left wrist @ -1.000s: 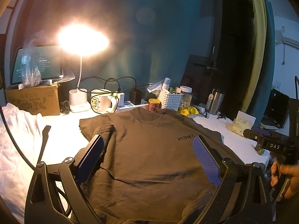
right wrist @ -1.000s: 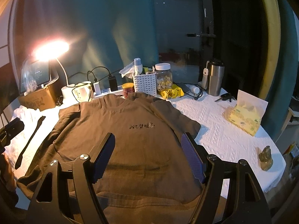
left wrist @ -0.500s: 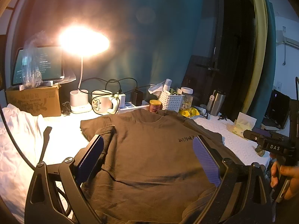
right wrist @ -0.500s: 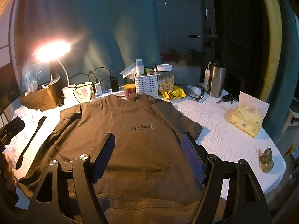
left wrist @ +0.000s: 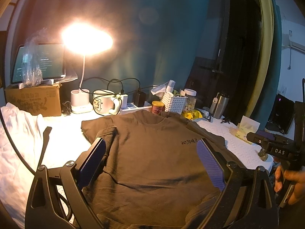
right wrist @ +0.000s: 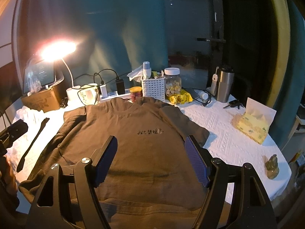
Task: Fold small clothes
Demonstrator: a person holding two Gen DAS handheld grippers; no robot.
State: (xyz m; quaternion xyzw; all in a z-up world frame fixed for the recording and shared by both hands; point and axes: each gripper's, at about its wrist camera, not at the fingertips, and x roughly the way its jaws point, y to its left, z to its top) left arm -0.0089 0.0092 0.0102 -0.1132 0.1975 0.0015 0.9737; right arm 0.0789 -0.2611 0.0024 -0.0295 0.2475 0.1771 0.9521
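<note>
A brown T-shirt point(left wrist: 152, 158) lies spread flat, front up, across the middle of the table point(right wrist: 225, 133), collar toward the far clutter, small dark print on the chest. Its sleeve on the right side is splayed out over the white quilted cloth; the sleeve on the left side looks folded in on itself. The hem end hangs toward the near edge, bunched in a fold.

The left gripper point(left wrist: 150, 164) hovers above the lower half of the shirt, its blue-padded fingers point(left wrist: 91, 162) spread wide with nothing between them but the fabric below. Whether the tips touch the cloth, I cannot tell. The right gripper point(right wrist: 152, 160) sits the same way over the shirt's lower middle, fingers point(right wrist: 105, 160) wide apart and empty. In the left view, a hand point(left wrist: 289, 181) wraps the handle of the right gripper at the far right edge.

Behind the collar: a lit desk lamp point(left wrist: 85, 38) glaring hard, a white mug point(left wrist: 103, 103), a power strip point(right wrist: 114, 95) with chargers plugged in, a small red tin point(right wrist: 136, 93) just touching the collar line, a white basket point(right wrist: 153, 88), a jar point(right wrist: 172, 82) and a yellow packet point(right wrist: 179, 97). A steel flask point(right wrist: 225, 85) stands further right, keys beside it. A tissue pack point(right wrist: 251, 126) rests well apart from the shirt on the right, and a small figurine point(right wrist: 271, 166) near the table's edge. On the left, a cardboard box point(left wrist: 34, 99) carries a tablet point(left wrist: 40, 61), and a dark strap point(right wrist: 32, 143) lies on white cloth beside the shirt.
</note>
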